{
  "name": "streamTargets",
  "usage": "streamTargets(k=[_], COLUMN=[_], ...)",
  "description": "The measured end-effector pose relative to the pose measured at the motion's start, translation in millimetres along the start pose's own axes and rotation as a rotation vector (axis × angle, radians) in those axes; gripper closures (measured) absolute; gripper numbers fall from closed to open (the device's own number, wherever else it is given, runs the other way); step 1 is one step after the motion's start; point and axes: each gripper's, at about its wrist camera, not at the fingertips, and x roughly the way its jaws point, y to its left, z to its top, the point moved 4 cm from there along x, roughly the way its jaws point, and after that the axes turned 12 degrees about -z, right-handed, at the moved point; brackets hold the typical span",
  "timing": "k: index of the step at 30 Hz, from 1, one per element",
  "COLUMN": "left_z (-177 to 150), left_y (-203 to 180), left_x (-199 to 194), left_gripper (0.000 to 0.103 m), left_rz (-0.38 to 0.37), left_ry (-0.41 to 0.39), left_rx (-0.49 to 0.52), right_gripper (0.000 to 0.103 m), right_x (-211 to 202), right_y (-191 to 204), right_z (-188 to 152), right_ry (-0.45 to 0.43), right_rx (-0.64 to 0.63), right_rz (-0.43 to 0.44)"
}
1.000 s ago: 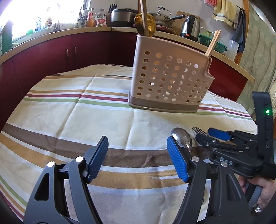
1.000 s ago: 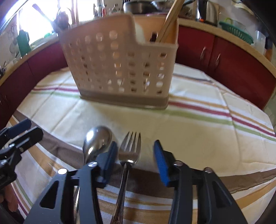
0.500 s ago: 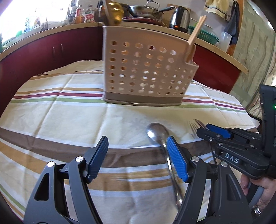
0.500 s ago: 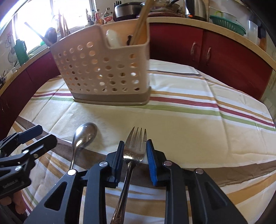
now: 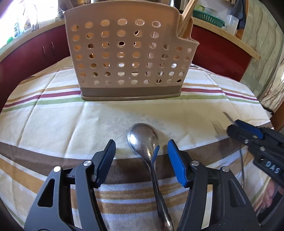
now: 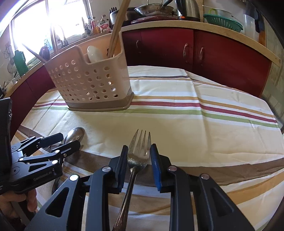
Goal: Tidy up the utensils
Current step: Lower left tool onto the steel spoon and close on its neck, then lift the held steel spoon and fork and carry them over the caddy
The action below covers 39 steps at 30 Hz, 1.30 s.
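A steel spoon (image 5: 143, 140) lies on the striped tablecloth, its neck between the fingers of my open left gripper (image 5: 142, 156). A steel fork (image 6: 139, 152) sits between the pads of my right gripper (image 6: 138, 160), which is shut on its neck. The spoon's bowl (image 6: 74, 134) shows in the right wrist view beside the left gripper (image 6: 69, 141). A beige perforated utensil caddy (image 5: 127, 53) stands farther back on the cloth; in the right wrist view the caddy (image 6: 90, 83) holds wooden chopsticks (image 6: 118, 24) and a white spoon. The right gripper (image 5: 245, 129) appears at the right of the left wrist view.
The tablecloth (image 6: 186, 113) covers a table with its edge at the right. Red cabinets (image 6: 213, 53) and a counter with a kettle (image 6: 188, 8), pans and a green colander (image 6: 223, 22) run behind.
My left gripper moved right and forward so the spoon now lies between its fingers. My right gripper has stayed closed on the fork and swung right, the caddy shifting left in view.
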Motion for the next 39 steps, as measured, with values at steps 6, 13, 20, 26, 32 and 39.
streamTargets(k=[6,13,20,26,32,39], left_z=[0.7,2.5,5.1,9.5,14.3,25.7], left_y=[-4.2,-1.3,-3.5,-3.6,-3.7,0.2], left_x=[2.3,-13.1,-53.9,-97.1,-132.5,-152.3], left_gripper=[0.066,0.066,0.066,0.066,0.102,0.102], left_rz=[0.011,-0.036,-0.046,-0.035,-0.038,-0.028], left_ry=[0.007,-0.067,-0.205,-0.33,-0.424,-0.461], left_rx=[0.043,0.038,0.055,0.078,0.095,0.106], right_gripper=[0.076,0.077,0.078,0.079,0.081,0.081], right_x=[-0.5,-6.1,-31.0,-62.8,-94.0,-107.4], right_y=[-3.1,-0.9,6.1,13.3,21.7,30.6], right_z=[0.2,-1.1,4.9,14.2,25.0,41.6], right_ry=[-0.003,-0.027,-0.126,-0.254,-0.375,-0.425], right_rx=[0.005,0.012,0.012,0.024,0.037,0.039], right_rz=[0.009,0.02,0.023,0.02,0.029,0.036])
